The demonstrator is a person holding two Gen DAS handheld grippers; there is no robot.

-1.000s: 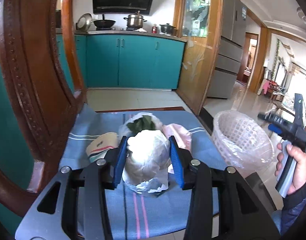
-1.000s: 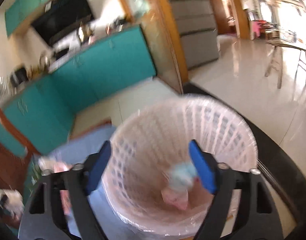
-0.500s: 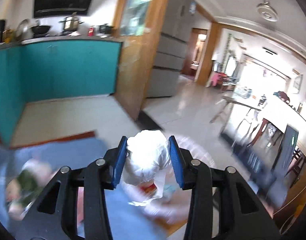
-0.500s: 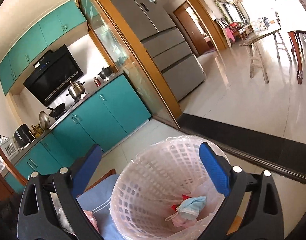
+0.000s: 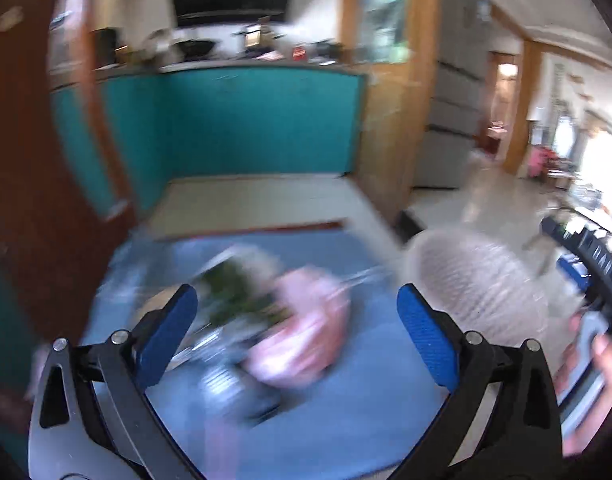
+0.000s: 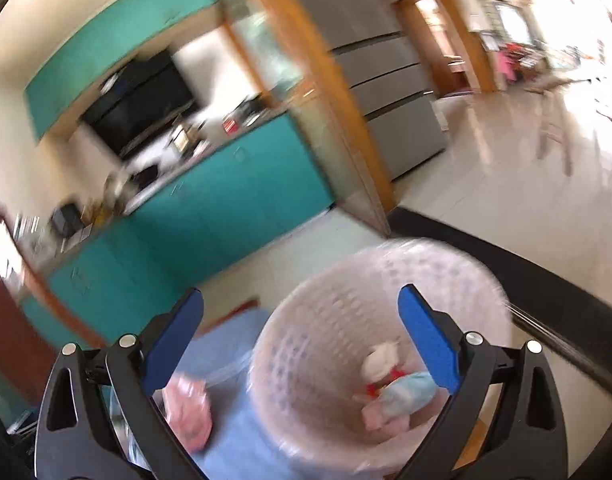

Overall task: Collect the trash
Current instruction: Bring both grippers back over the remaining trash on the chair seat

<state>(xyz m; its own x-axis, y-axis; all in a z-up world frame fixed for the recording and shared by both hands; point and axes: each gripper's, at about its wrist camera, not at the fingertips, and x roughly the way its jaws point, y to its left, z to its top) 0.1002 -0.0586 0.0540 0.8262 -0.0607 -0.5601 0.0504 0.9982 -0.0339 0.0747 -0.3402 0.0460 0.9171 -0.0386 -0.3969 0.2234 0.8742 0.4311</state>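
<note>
Left wrist view shows the left tool (image 5: 296, 332) opening, nothing clamped, over pink trash (image 5: 306, 332) on the blue-clothed bench (image 5: 366, 412), while the right tool (image 6: 302, 336) stands apart above the basket (image 6: 318, 344) holding white trash (image 6: 380, 362).

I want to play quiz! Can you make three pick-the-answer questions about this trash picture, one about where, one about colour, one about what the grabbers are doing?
1. Where is the white wad?
A in the basket
B on the cloth
C in a gripper

2. What colour is the cloth?
A red
B blue
C yellow

3. How is the right gripper?
A open and empty
B shut on a bag
C shut on a cup

Answers: 1 A, it lies inside with the other trash. 2 B, it looks blue in both views. 3 A, nothing sits between its pads.
</note>
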